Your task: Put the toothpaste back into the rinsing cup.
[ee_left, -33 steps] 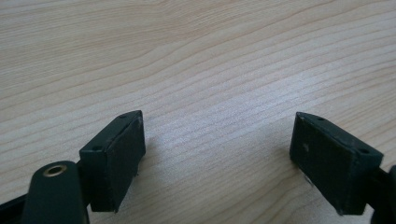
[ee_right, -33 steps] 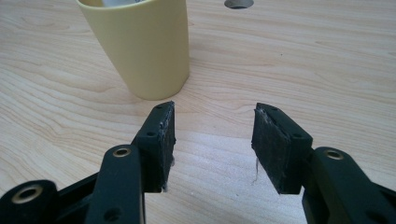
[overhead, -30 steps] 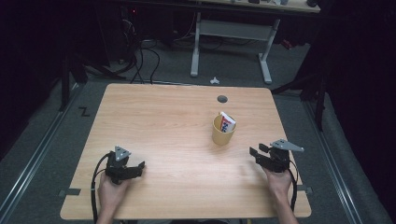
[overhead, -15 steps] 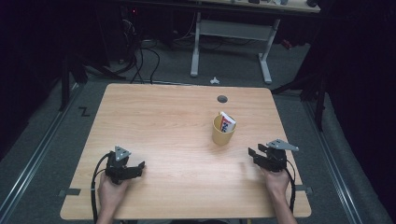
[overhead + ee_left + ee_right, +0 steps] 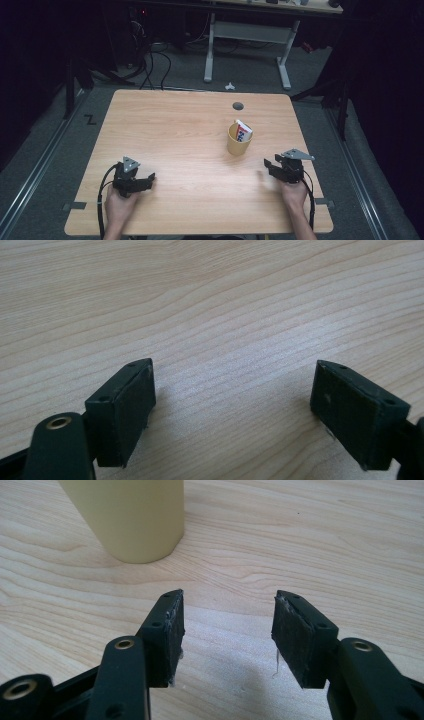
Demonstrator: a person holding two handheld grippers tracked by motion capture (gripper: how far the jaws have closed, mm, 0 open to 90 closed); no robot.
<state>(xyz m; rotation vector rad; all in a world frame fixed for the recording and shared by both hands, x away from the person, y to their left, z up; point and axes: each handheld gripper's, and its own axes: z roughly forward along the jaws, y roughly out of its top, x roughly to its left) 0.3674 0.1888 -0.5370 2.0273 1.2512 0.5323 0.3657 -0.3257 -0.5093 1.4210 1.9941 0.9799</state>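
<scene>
Yellow cup (image 5: 239,141) upright right of table centre, small carton (image 5: 243,131) leaning inside. Right gripper (image 5: 270,167) near, aimed at cup base, jaws just been opening, nothing between. Left gripper (image 5: 148,179) parked wide, empty, well apart

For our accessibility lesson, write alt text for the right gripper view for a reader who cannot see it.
The right gripper, its two black jaws apart with nothing between them after just opening wider, hangs low over a light wooden table. A pale yellow cup stands on the table ahead, at upper left, clear of the jaws.
</scene>
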